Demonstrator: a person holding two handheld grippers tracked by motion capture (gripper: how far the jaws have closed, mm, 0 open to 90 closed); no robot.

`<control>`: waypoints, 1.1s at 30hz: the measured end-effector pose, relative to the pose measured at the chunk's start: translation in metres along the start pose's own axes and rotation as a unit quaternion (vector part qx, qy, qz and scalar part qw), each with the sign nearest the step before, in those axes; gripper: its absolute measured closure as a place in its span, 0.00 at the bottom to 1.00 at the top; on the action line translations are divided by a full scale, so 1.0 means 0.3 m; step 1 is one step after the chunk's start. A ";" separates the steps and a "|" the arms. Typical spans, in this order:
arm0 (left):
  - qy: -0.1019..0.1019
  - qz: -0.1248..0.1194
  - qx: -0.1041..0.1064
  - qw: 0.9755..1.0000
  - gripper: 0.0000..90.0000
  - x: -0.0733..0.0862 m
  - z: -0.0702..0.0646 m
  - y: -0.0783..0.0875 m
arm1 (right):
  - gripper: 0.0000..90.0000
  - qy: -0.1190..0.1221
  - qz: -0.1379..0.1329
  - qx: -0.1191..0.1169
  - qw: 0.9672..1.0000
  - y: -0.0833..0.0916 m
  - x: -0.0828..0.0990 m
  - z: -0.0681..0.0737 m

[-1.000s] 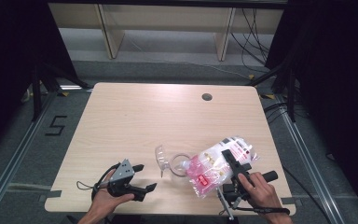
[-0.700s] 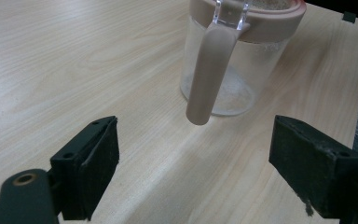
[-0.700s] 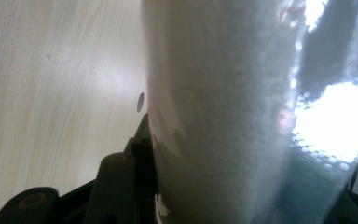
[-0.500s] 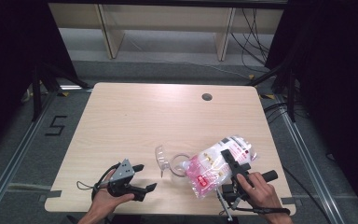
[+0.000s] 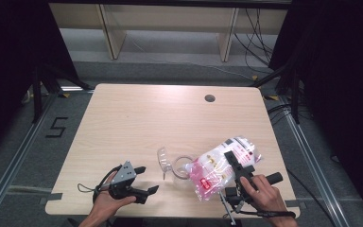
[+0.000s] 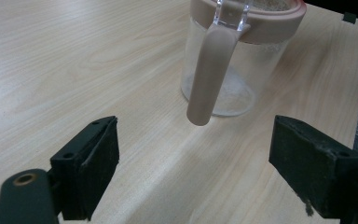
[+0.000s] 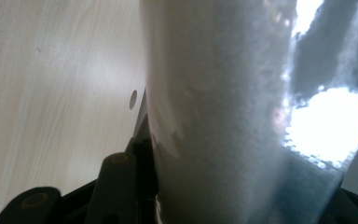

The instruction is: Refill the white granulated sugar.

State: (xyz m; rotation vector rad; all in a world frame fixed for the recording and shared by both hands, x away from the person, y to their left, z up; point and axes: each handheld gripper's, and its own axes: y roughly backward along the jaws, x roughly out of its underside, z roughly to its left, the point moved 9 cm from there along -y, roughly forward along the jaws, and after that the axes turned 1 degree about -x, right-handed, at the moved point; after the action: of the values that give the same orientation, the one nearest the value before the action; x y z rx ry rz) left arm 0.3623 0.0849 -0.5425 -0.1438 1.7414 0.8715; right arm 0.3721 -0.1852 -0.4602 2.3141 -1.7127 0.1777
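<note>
Count first: I see one clear jar (image 5: 182, 166), one plastic bag (image 5: 222, 165), two grippers and one light wooden table (image 5: 151, 118) under them all. The jar stands near the front edge of the table, its hinged clear lid (image 5: 163, 160) swung open to the left. In the left gripper view the jar has a pinkish rim and a long pinkish handle (image 6: 208, 79) hanging down its side; I can make out only a faint whitish film at the bottom through the wall.

My left gripper (image 5: 139, 182) rests low by the front edge, left of the jar and apart from it, jaws spread wide with nothing between them (the handle faces straight at that camera).

The bag lies tilted just right of the jar, its lower end touching or overlapping it; it is clear with pink and red print and holds a pale white filling. My right gripper (image 5: 238, 172) reaches over the bag's near side, and its own camera shows the bag pressed close against one jaw, so I cannot tell how far it is closed.
</note>
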 end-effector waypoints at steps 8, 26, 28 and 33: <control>0.002 -0.002 0.002 1.000 0.17 -0.001 -0.003 -0.002 | 0.64 0.010 0.001 0.007 1.000 0.001 -0.001 -0.005; 0.003 -0.003 0.004 1.000 0.17 -0.001 -0.003 -0.003 | 0.65 0.018 0.007 0.005 1.000 0.003 0.000 -0.003; 0.007 -0.003 0.005 1.000 0.17 0.000 -0.005 -0.004 | 0.66 0.019 0.007 0.004 1.000 0.002 0.000 -0.003; 0.014 -0.004 0.004 1.000 0.17 0.000 -0.008 -0.007 | 0.66 0.022 0.003 0.003 1.000 0.001 -0.004 -0.005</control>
State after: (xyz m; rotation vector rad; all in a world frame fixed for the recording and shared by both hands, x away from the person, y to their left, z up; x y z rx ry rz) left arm 0.3614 0.0818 -0.5433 -0.1579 1.7703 0.8602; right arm 0.3715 -0.1838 -0.4592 2.2911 -1.7015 0.2334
